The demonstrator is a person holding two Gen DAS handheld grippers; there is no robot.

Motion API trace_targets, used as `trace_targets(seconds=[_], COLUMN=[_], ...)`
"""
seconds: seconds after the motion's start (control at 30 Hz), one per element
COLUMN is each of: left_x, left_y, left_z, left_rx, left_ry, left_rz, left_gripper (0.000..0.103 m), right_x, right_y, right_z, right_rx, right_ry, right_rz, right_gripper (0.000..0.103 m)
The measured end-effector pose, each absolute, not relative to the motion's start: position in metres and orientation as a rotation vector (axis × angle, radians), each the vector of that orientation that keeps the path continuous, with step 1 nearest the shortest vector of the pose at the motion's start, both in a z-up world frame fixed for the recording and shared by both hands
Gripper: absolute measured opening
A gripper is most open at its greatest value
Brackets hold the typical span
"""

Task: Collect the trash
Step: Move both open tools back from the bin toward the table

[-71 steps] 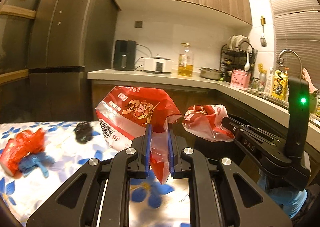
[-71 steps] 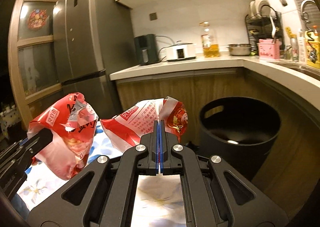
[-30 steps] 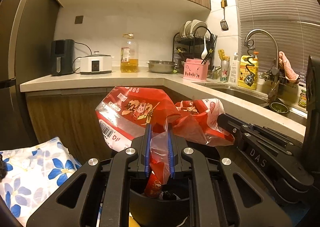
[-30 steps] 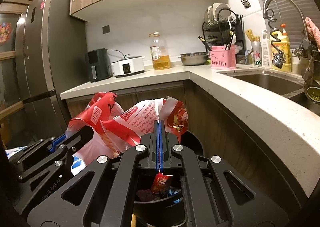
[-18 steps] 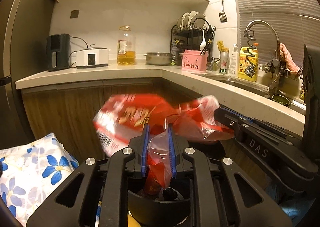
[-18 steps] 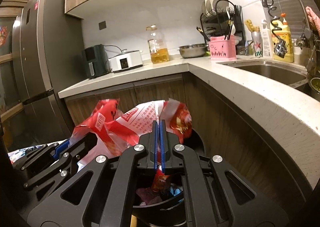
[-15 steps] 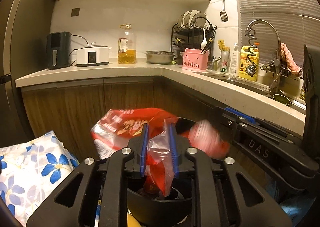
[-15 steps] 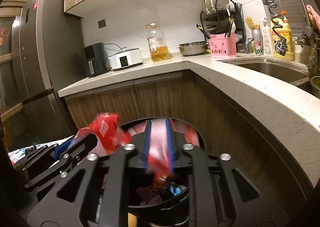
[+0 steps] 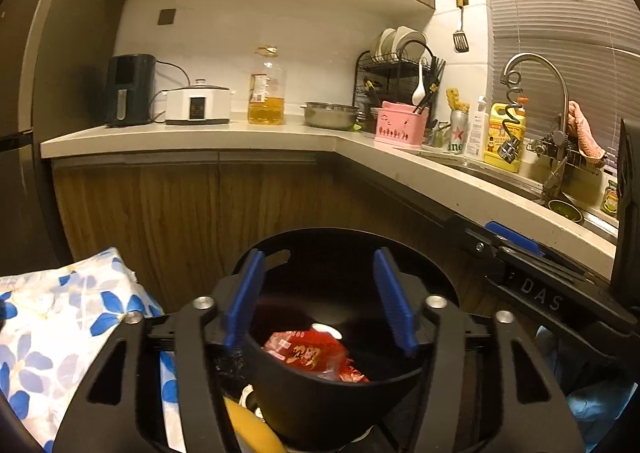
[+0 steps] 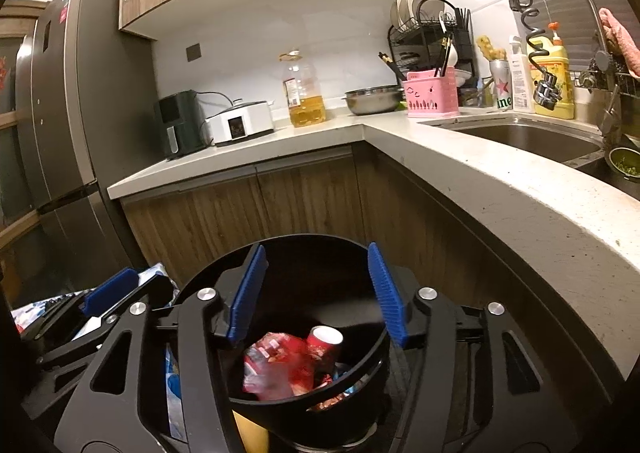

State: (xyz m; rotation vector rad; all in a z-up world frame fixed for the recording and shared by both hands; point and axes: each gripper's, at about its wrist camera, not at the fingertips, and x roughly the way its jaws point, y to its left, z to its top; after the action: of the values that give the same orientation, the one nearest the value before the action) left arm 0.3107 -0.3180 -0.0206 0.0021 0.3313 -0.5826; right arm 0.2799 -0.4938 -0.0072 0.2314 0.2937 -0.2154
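Now both your tools are spreading apart, nothing between them: left tool, right tool. Red wrappers lie in the black bin below.

R hand-held gripper opening, empty, over bin w/ wrappers

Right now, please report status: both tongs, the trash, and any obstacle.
Left tongs and right tongs opening, nothing between them. Red wrappers inside black bin. No obstacle seen.
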Motion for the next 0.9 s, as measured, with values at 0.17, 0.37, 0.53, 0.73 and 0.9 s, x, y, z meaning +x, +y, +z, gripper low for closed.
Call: trace_targets(seconds=[0.17, 0.37, 0.53, 0.73, 0.9], left_x=[0.298, 0.281, 0.261, 0.24, 0.226], left_y=[-0.301, -0.276, -0.254, -0.224, -0.195], left_z=[-0.018, -0.015, -0.016, -0.018, -0.021], left_rx=[-0.006, -0.008, 0.0, -0.009, -0.034], left_ry=[0.323, 0.334, 0.32, 0.325, 0.343], left_rz=[-0.517, -0.439, -0.38, -0.318, -0.27], left_gripper=[0.083, 0.089, 0.096, 0.097, 0.097], right_x=[0.272, 0.258, 0.24, 0.224, 0.213], right_y=[-0.482, -0.465, -0.45, -0.429, -0.412], right_z=[-0.005, -0.006, -0.004, -0.006, -0.008], right_rx=[0.196, 0.169, 0.16, 0.146, 0.155], right_ry=[0.293, 0.303, 0.298, 0.317, 0.324], right_rz=[-0.223, -0.226, -0.223, -0.221, -0.206], right_gripper=[0.07, 0.083, 0.089, 0.091, 0.091])
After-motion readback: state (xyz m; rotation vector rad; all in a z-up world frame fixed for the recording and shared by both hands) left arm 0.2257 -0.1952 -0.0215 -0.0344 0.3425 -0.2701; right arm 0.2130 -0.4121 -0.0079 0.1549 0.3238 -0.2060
